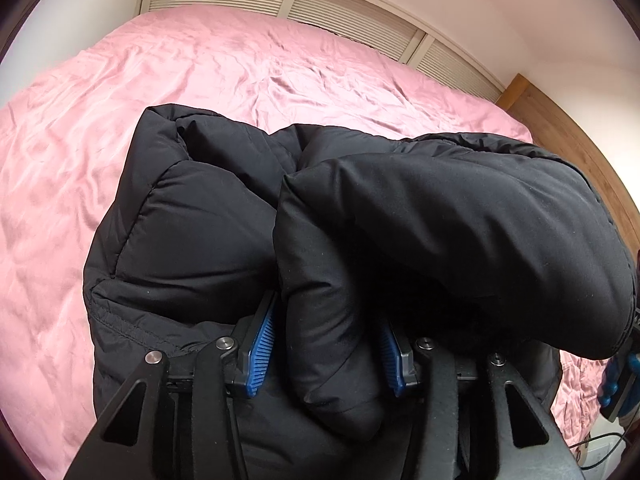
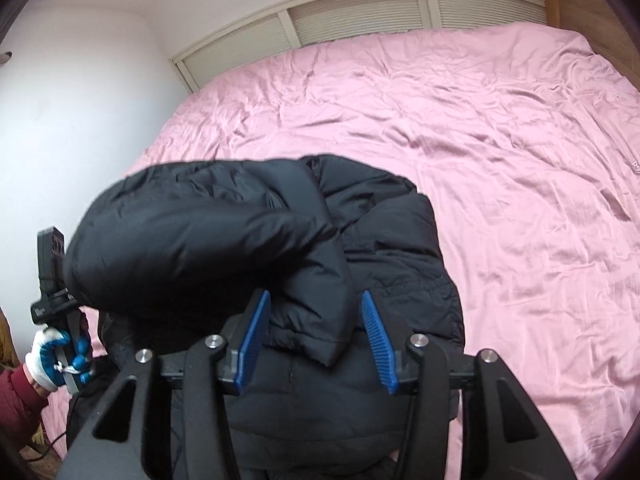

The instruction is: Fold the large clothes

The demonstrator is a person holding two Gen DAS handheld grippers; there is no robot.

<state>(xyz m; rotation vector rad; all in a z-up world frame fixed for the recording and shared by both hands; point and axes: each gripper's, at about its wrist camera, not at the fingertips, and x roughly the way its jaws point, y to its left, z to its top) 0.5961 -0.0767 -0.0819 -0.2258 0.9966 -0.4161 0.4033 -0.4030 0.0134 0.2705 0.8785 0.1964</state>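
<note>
A black puffer jacket lies bunched on the pink bed near its front edge; it also shows in the right wrist view. My left gripper has its blue pads wide apart with a thick fold of the jacket's lifted part between them; I cannot tell whether they press it. My right gripper is open, its blue pads on either side of a hanging jacket edge without touching it. The lifted fold is blurred there.
The pink sheet covers the wide bed beyond the jacket. A louvred panel runs along the far wall. A wooden board stands at the right. The left hand's gloved grip shows at the left.
</note>
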